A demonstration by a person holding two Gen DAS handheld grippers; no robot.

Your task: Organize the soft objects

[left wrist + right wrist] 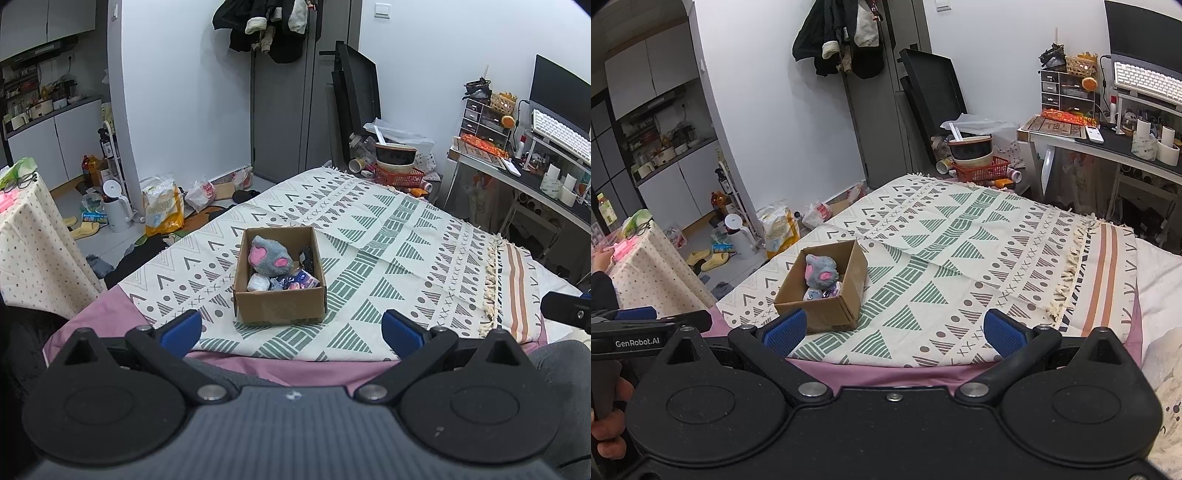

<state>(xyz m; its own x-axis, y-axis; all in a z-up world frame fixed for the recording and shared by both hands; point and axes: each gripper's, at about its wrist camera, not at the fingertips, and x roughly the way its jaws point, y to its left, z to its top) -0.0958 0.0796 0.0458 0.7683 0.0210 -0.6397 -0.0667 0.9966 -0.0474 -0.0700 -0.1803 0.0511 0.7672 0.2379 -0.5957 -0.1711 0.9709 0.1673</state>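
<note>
A brown cardboard box (280,302) stands on the patterned blanket (388,236) on the bed. In it lie a grey plush toy with pink patches (269,256), a small white soft item (258,283) and small blue and pink items (297,281). My left gripper (291,330) is open and empty, low in front of the box. In the right wrist view the box (822,297) sits to the left, with the plush (820,271) inside. My right gripper (894,334) is open and empty, near the bed's front edge. The left gripper's body (646,326) shows at the left edge.
A pink sheet (258,365) edges the bed front. A cloth-covered side table (33,236) stands at left. Bags, slippers and a white kettle (116,205) litter the floor. A desk (535,177) with keyboard and monitor stands at right. A red basket (399,173) with bowls sits behind the bed.
</note>
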